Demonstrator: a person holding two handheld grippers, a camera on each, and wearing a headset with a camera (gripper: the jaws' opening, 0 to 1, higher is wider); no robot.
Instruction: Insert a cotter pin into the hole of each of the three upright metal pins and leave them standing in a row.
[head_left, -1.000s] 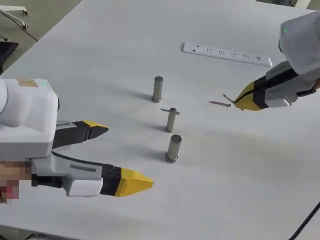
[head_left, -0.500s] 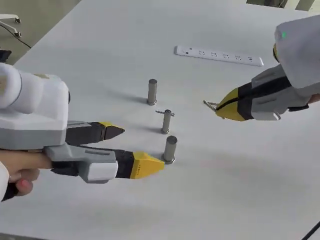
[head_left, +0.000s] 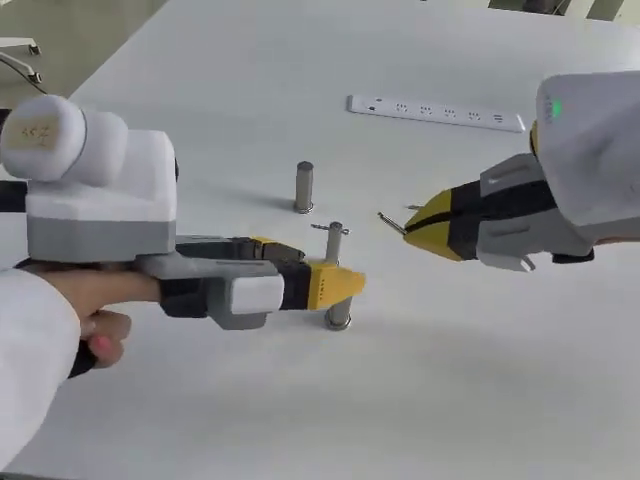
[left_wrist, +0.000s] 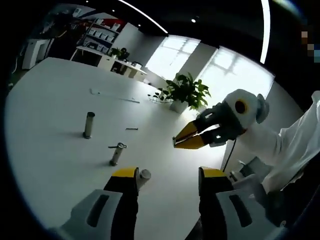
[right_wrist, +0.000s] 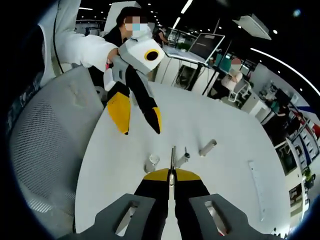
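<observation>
Three upright metal pins stand in a spaced row on the white table (head_left: 480, 380), none touching another. The far pin (head_left: 304, 187) stands alone. The middle pin (head_left: 335, 243) carries the fitted cotter pin (head_left: 330, 229) crosswise through its top. In the head view the near pin (head_left: 339, 316) shows only its base below one of my jaws.

My left gripper (left_wrist: 170, 177) has its jaws spread wide. The near pin stands between them, just beside the jaw on the left of the left gripper view. I cannot tell whether that jaw touches it. The other jaw is well apart from the pin, with bare table in the gap.

My right gripper (right_wrist: 171, 175) has its jaws closed on the held cotter pin (right_wrist: 172, 160), which projects forward past the tips and points toward the row. In the head view a clear gap separates its free end from the middle pin.

The loose cotter pin (left_wrist: 131, 129) lies flat on the table, beyond the row.

A power strip (head_left: 436, 113) lies toward the far side, well apart from all pins. The table's left edge runs diagonally, well apart from the far pin. Bare surface extends from the row toward me and to the right.
</observation>
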